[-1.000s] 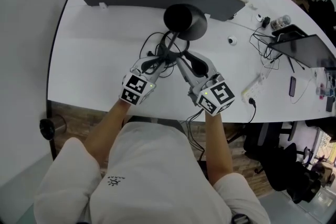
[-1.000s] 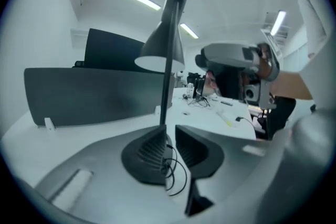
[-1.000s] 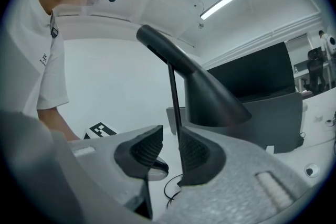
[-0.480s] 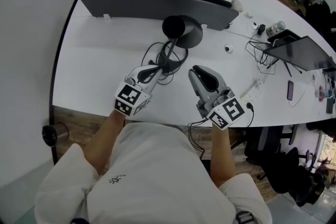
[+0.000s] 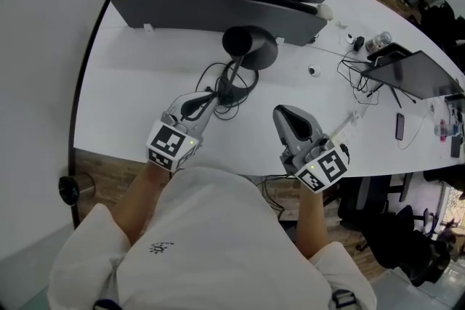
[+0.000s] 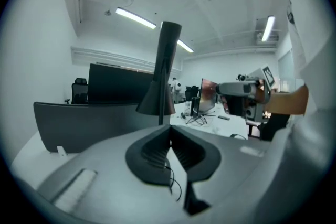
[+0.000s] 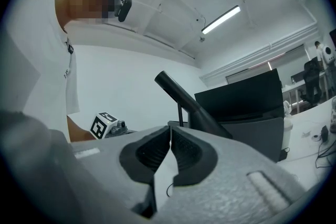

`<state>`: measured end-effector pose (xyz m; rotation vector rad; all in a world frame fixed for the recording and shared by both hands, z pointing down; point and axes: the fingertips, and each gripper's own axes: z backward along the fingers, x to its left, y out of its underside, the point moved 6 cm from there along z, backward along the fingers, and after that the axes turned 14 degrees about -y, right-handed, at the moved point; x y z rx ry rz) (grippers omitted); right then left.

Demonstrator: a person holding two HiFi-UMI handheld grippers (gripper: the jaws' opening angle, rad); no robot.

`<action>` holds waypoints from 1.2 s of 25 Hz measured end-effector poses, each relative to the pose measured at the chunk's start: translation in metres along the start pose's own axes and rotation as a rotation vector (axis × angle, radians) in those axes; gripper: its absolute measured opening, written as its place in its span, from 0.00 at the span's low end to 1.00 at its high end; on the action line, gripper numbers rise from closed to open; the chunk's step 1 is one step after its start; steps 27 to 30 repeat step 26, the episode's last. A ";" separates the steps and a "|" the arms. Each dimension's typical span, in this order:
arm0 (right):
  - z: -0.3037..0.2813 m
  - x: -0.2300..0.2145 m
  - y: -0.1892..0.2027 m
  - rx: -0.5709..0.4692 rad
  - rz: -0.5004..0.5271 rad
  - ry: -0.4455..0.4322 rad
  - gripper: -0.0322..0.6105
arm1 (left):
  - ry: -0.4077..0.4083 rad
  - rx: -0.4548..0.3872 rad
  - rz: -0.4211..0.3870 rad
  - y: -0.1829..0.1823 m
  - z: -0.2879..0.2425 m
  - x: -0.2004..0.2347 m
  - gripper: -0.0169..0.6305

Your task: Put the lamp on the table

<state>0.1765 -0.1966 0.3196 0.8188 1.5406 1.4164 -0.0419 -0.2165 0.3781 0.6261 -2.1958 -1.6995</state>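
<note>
Left tool point(image 5: 208, 94) and right tool point(image 5: 285, 112) both fully closed, empty, near black lamp point(image 5: 251, 46) on white table point(image 5: 123, 98)

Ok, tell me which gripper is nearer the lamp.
Left. The left gripper lies close to the lamp, lower left of its base in the head view; the right gripper sits farther off, lower right.

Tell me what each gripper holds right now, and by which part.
Nothing is held. The left gripper and the right gripper are both shut and empty; the lamp stands free on the table.
</note>
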 end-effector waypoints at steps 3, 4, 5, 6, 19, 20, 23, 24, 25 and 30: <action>0.003 0.000 -0.007 -0.010 0.012 0.001 0.05 | -0.010 -0.015 0.003 -0.005 0.004 0.000 0.02; 0.004 0.000 -0.009 -0.015 0.014 0.000 0.05 | -0.013 -0.019 0.003 -0.006 0.005 0.000 0.02; 0.004 0.000 -0.010 -0.019 0.014 -0.001 0.05 | -0.015 -0.023 0.004 -0.007 0.005 0.000 0.02; 0.004 0.001 -0.011 -0.022 0.014 -0.002 0.05 | -0.018 -0.026 0.008 -0.007 0.005 0.001 0.02; -0.002 0.005 -0.002 -0.003 0.006 -0.007 0.05 | -0.041 -0.011 0.025 0.004 0.005 0.008 0.02; -0.002 0.005 -0.002 0.000 0.005 -0.008 0.05 | -0.041 -0.010 0.026 0.004 0.005 0.008 0.02; -0.005 0.006 0.000 0.006 0.006 -0.013 0.05 | -0.044 -0.005 0.028 0.008 0.003 0.010 0.02; -0.006 0.007 0.000 0.007 0.007 -0.015 0.05 | -0.044 -0.002 0.030 0.009 0.003 0.011 0.02; -0.007 0.007 0.001 0.008 0.008 -0.016 0.05 | -0.044 0.000 0.033 0.010 0.002 0.012 0.02; -0.009 0.008 0.001 0.010 0.009 -0.017 0.05 | -0.044 0.002 0.036 0.011 0.002 0.013 0.02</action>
